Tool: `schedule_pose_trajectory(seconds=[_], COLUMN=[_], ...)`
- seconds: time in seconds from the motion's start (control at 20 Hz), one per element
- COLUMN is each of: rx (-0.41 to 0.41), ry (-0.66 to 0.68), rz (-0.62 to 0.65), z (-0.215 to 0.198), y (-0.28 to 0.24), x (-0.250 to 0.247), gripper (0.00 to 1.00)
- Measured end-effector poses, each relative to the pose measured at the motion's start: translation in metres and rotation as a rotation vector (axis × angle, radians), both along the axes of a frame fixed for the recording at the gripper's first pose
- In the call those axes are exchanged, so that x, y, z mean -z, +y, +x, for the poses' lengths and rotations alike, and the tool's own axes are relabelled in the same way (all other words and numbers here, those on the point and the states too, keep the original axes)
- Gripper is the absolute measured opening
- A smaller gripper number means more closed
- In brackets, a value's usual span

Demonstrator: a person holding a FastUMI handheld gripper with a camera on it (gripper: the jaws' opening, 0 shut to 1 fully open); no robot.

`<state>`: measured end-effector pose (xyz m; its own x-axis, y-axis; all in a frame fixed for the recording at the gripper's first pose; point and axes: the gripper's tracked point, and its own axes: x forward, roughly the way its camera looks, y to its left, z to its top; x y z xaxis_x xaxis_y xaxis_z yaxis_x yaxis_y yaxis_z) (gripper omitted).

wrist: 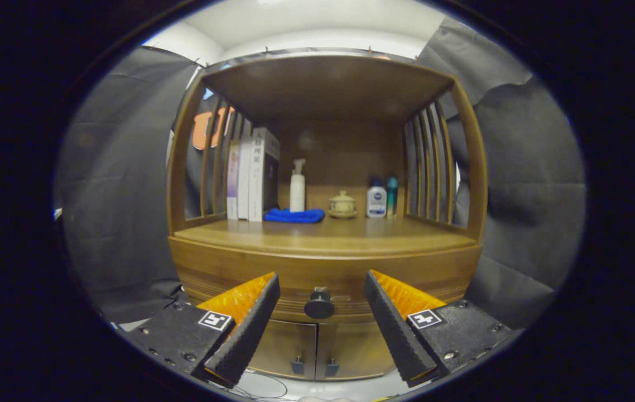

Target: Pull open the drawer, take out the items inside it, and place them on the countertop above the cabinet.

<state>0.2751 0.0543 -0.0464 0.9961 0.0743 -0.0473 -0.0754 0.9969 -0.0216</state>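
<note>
Lining up on the drawer knob (318,305), gripper (321,321) spread wide and holding nothing.

Facing a wooden cabinet (471,184) with the drawer (228,271) shut just under the counter (323,237); its round dark knob sitting between the two fingers and a little beyond the tips, touched by neither. Judging the knob as the only place to grip: small, hard, probably smooth, so closing squarely across it and behind its head, then pulling straight back. Expecting a stiff, fairly heavy wooden drawer, likely sticking if pulled crookedly. Contents hidden, so weight and fragility unknown. Leaving room on the counter near books (250,173), a pump bottle (297,187), a blue cloth (294,215), a small lidded pot (342,205) and two more bottles (376,200). Two small doors (317,349) sitting below the drawer.
</note>
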Motion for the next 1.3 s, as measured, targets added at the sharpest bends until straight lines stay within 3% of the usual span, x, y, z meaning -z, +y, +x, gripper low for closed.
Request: schedule_pose_trajectory(seconds=[0.25,0.4,0.75,0.85,1.05,1.3], rx=[0.041,0.047,0.065,0.058,0.065,0.063], ry=[0.072,0.079,0.104,0.128,0.144,0.147], rz=[-0.002,-0.029,-0.022,0.010,-0.016,-0.021], z=[0.043,0.048,0.056,0.057,0.055,0.039], y=[0.001,0.006,0.003,0.006,0.005,0.005], x=[0.030,0.035,0.042,0.043,0.042,0.045], gripper=[1.00,0.91,0.51,0.46,0.39,0.37])
